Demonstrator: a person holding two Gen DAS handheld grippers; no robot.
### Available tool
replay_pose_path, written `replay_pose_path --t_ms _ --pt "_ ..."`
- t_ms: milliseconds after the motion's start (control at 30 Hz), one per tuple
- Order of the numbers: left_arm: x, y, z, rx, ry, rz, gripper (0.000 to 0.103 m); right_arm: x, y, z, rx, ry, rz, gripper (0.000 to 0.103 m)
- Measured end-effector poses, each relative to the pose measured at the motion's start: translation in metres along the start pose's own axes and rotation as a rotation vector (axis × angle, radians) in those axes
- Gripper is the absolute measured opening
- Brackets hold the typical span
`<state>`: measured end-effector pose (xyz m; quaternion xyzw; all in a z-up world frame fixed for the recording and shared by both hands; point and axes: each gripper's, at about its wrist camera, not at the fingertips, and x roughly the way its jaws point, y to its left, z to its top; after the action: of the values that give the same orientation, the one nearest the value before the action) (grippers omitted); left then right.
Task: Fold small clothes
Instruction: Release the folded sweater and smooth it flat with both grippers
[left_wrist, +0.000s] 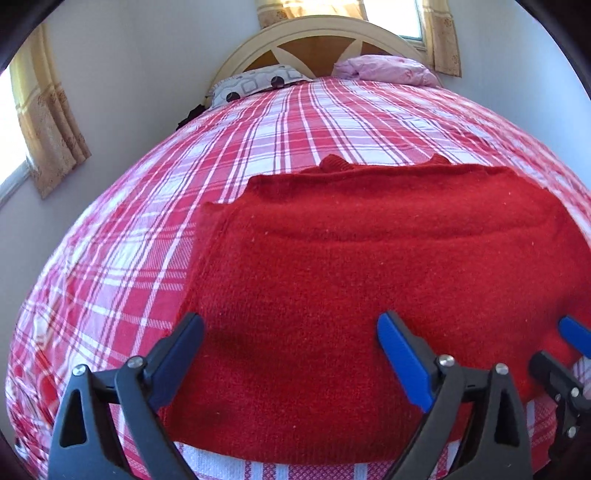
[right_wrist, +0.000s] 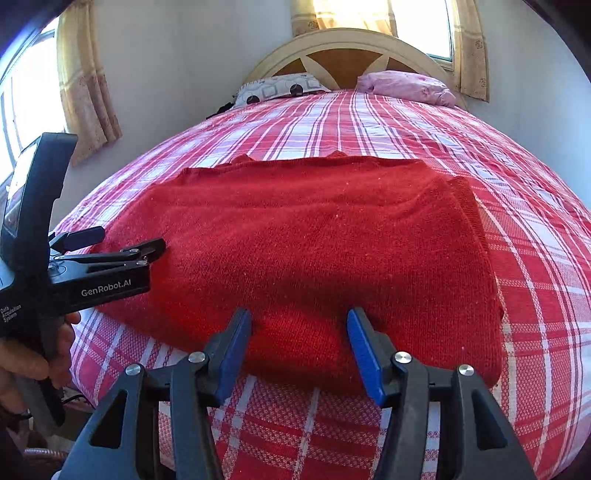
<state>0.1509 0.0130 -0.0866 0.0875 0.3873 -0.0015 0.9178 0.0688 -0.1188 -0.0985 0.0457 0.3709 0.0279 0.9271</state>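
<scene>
A red knitted sweater (left_wrist: 369, 266) lies folded flat on the bed, a rough rectangle with its near edge toward me; it also shows in the right wrist view (right_wrist: 306, 243). My left gripper (left_wrist: 291, 325) is open, its fingers spread wide over the sweater's near left part, holding nothing. It also shows from the side in the right wrist view (right_wrist: 155, 247). My right gripper (right_wrist: 299, 317) is open over the sweater's near edge, empty. One of its blue fingertips (left_wrist: 576, 332) shows at the right edge of the left wrist view.
The bed has a red and white plaid cover (left_wrist: 236, 147). A patterned pillow (right_wrist: 277, 88) and a pink pillow (right_wrist: 406, 86) lie against the headboard (right_wrist: 347, 48). Walls and curtained windows surround the bed. A hand (right_wrist: 33, 358) holds the left gripper.
</scene>
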Motion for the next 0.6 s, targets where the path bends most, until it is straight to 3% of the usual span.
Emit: replay_pose_path --t_ms 233,400,600 --pt "-0.027 0.036 -0.010 -0.125 -0.017 -0.155 0.097 0.002 -0.006 0.003 0.072 0.011 0.067 0.071" --pt "-0.025 0.054 -0.013 -0.184 -0.023 -0.114 0.097 0.004 0.009 -0.001 -0.002 0.002 0.008 0.076" --pt "-0.003 0.050 -0.023 -0.174 0.084 -0.075 0.097 0.002 0.012 -0.004 -0.055 0.016 -0.005 0.078"
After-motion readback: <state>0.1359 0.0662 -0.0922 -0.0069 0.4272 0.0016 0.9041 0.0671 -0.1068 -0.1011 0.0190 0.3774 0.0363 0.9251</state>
